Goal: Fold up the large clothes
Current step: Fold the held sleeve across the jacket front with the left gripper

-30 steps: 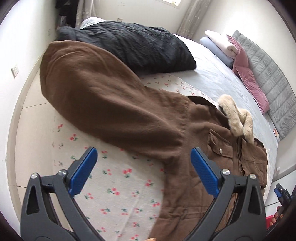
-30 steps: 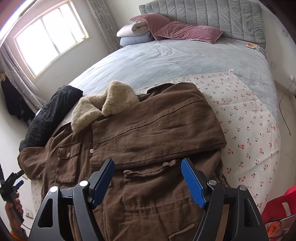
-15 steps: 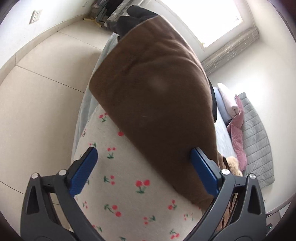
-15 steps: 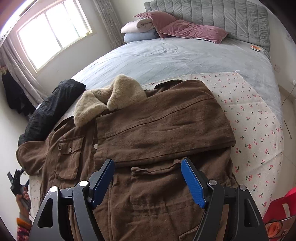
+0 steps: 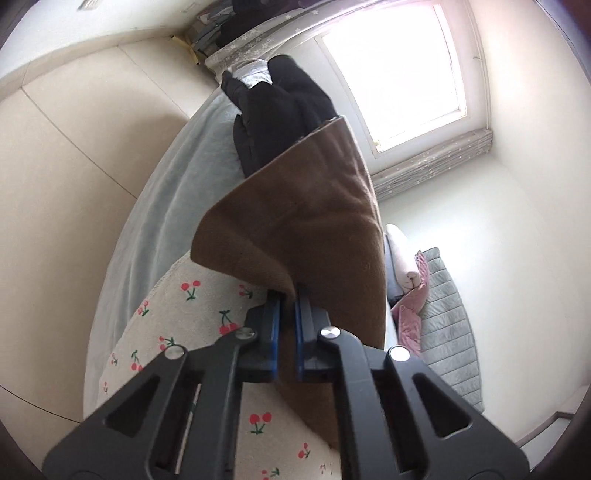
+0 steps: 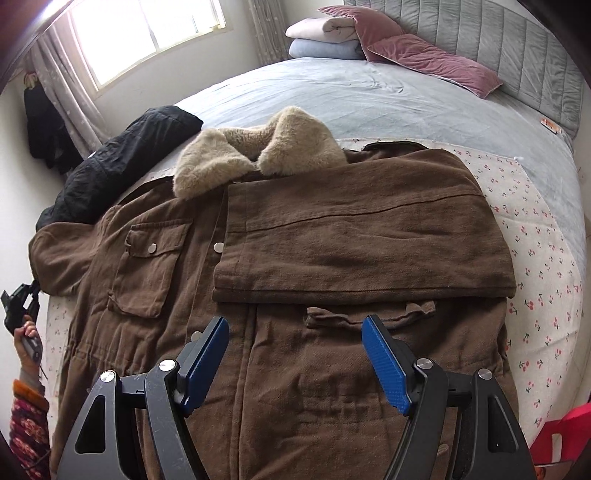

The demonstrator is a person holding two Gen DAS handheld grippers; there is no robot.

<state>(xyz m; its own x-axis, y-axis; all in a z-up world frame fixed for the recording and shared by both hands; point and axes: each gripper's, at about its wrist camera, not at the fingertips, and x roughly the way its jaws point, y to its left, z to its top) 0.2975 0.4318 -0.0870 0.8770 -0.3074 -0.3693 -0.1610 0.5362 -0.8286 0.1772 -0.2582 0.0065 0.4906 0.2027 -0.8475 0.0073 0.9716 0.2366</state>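
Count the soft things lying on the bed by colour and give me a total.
Brown: 1, the coat
Black: 1, the jacket
Pink: 1, the pillow
White: 1, the folded blanket
Light blue: 1, the folded blanket under it
Cherry print: 1, the cloth beneath the coat
Total: 6

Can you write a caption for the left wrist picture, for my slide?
The left gripper pinches the edge of a brown coat sleeve above the cherry-print sheet.
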